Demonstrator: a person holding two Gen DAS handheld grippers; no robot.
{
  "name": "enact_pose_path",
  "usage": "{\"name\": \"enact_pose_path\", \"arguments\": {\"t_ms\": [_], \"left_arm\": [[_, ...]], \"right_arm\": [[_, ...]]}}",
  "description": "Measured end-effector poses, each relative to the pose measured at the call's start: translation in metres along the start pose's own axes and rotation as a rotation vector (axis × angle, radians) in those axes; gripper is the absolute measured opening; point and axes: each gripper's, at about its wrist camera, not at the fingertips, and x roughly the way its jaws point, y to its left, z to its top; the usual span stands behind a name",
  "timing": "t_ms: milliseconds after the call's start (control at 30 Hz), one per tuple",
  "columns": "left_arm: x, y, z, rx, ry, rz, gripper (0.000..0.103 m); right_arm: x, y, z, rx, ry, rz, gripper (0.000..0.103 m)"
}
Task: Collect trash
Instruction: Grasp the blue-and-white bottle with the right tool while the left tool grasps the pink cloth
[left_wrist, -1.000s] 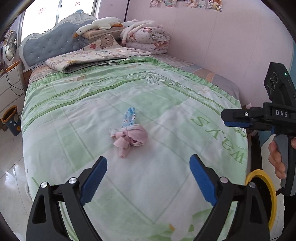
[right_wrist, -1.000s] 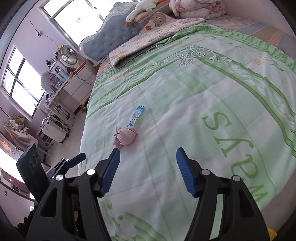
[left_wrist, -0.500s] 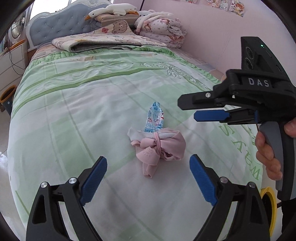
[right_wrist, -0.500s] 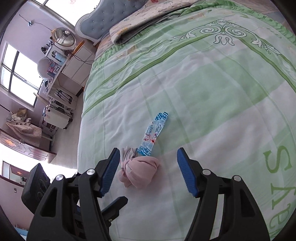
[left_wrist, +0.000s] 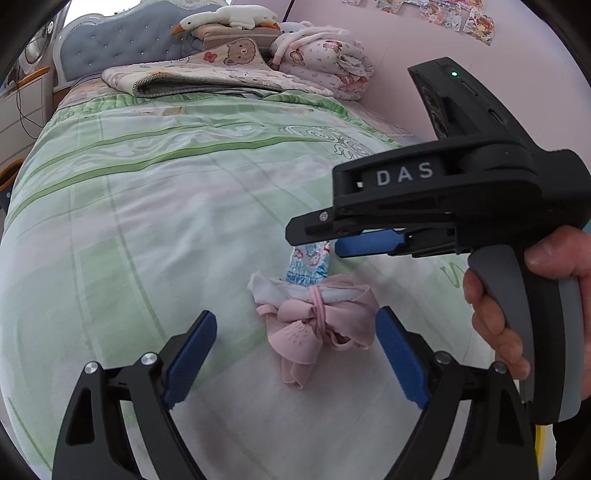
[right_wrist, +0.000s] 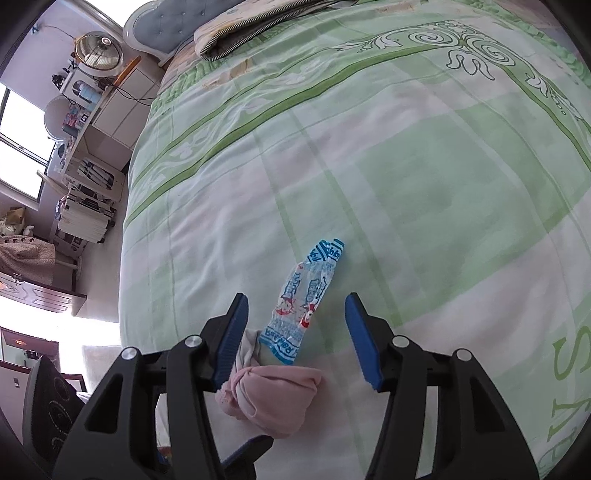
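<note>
A blue and white plastic wrapper (right_wrist: 304, 301) lies flat on the green and white bedspread (right_wrist: 406, 166); it also shows in the left wrist view (left_wrist: 310, 264), partly hidden by my right gripper. A knotted pink cloth bundle (left_wrist: 319, 325) lies against the wrapper's near end, and shows in the right wrist view (right_wrist: 275, 395). My left gripper (left_wrist: 295, 350) is open, its fingers either side of the bundle. My right gripper (right_wrist: 293, 336) is open, low over the wrapper with a finger on each side.
A folded quilt (left_wrist: 207, 74), pillows, a rolled blanket (left_wrist: 325, 62) and a plush goose (left_wrist: 229, 16) lie at the head of the bed. A pink wall runs along the bed's right. A desk with a fan (right_wrist: 98, 48) and shelves stands left of the bed.
Both grippers have moved in toward the wrapper and pink bundle. My right gripper now straddles the wrapper; my left now straddles the bundle. Both stayed open.
</note>
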Motion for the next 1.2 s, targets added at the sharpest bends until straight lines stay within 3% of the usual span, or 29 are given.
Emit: {"name": "enact_pose_path", "arguments": {"t_ms": [267,433,567,900,1200], "left_arm": [[0.010,-0.015,-0.003,0.048,-0.003,-0.042,0.051],[0.005,-0.016,-0.005,0.051,-0.029,-0.059,0.036],[-0.001,-0.014,-0.005,0.037,-0.032,-0.069,0.035],[-0.038,-0.010,-0.016,0.065,-0.052,-0.058,0.035],[-0.090,-0.004,-0.020,0.049,-0.115,-0.009,0.035]], "right_arm": [[0.015,0.002,0.008,-0.022,0.014,-0.052,0.044],[0.019,0.003,0.008,-0.051,0.011,-0.095,0.028],[0.016,-0.006,0.009,-0.023,-0.005,-0.062,0.012],[-0.018,-0.011,0.004,-0.017,-0.092,0.000,0.012],[-0.065,-0.003,-0.038,-0.079,-0.161,0.041,0.012]]}}
